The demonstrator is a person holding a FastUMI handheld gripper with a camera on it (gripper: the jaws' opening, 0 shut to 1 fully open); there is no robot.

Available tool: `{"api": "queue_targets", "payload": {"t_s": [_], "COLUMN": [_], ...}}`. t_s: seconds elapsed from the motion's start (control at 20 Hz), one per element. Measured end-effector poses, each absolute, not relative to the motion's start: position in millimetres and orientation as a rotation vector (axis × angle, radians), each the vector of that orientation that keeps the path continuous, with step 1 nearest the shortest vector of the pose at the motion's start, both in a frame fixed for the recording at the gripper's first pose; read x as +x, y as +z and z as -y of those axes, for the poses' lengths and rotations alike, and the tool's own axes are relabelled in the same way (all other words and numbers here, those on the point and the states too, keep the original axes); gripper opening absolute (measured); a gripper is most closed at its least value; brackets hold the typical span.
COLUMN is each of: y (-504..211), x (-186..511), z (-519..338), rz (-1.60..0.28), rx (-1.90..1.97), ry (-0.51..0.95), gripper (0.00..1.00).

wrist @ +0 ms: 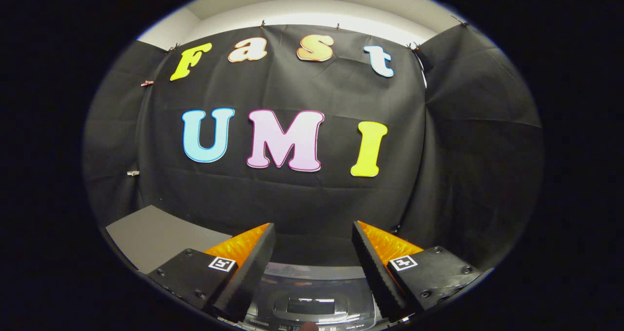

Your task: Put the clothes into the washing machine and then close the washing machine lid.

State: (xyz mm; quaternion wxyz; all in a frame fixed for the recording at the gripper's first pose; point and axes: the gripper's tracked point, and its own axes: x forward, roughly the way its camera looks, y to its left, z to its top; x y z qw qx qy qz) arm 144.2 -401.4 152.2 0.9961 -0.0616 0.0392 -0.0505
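My gripper (312, 231) is held high and level, facing the booth's black cloth wall. Its two fingers (253, 265) stand wide apart with nothing between them, so it is open. Low down between the fingers I see the top of a washing machine (312, 301): a grey rear panel and a dark glossy lid with a recessed handle, which looks shut. No clothes are in sight.
A grey flat surface (156, 236) lies to the left of the left finger, against the cloth wall. The black cloth hangs straight ahead and folds round on the right. A pale wall and ceiling run above it.
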Motion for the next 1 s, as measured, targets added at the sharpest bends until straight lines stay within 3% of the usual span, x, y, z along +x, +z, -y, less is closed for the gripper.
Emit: {"api": "queue_targets", "payload": {"t_s": [1.0], "y": [159.7], "x": [143.6], "z": [401.1], "rz": [-0.025], "rx": [-0.100], "ry": [-0.100], "gripper": [0.98]}}
